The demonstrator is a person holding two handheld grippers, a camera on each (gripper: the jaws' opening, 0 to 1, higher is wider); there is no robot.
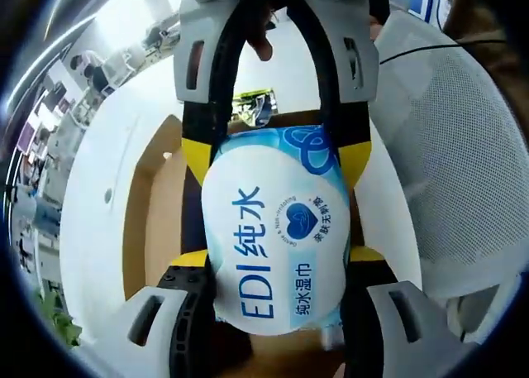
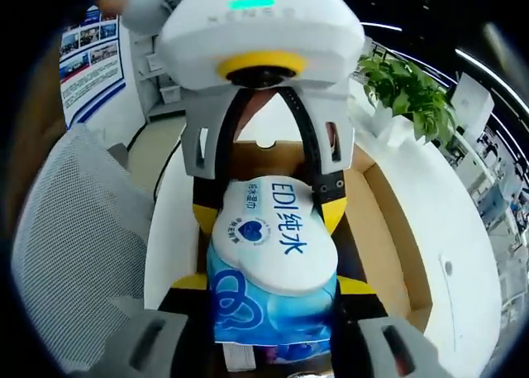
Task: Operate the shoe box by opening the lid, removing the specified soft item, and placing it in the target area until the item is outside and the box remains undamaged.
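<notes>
The left gripper (image 1: pixel 277 312) is clamped on one end of a soft pack of wet wipes (image 1: pixel 277 229), its jaws pressing the pack's sides at 7 and 5 o'clock of the left gripper view. The right gripper (image 2: pixel 273 328) pinches the opposite end of the same pack (image 2: pixel 273 246), so the two grippers face each other with the pack bridged between them; in each view the other gripper reaches in from 12 o'clock and closes on the far end.

The pack has a white oval label on light blue wrap. It reads "EDI" with the Chinese characters "纯水" in large blue letters, and smaller blue characters along the edge that are too small to read with certainty. A blue heart emblem with a ring of tiny text sits beside the lettering, and looping blue ring shapes mark the blue end.

The pack hangs above the open shoe box (image 2: pixel 388 221), whose brown cardboard inside shows at 3 o'clock in the right gripper view. The box rests on a white surface (image 2: pixel 463 254). A grey mesh chair back (image 2: pixel 74 254) stands at 9 o'clock, a green plant (image 2: pixel 405 88) at 1 o'clock
</notes>
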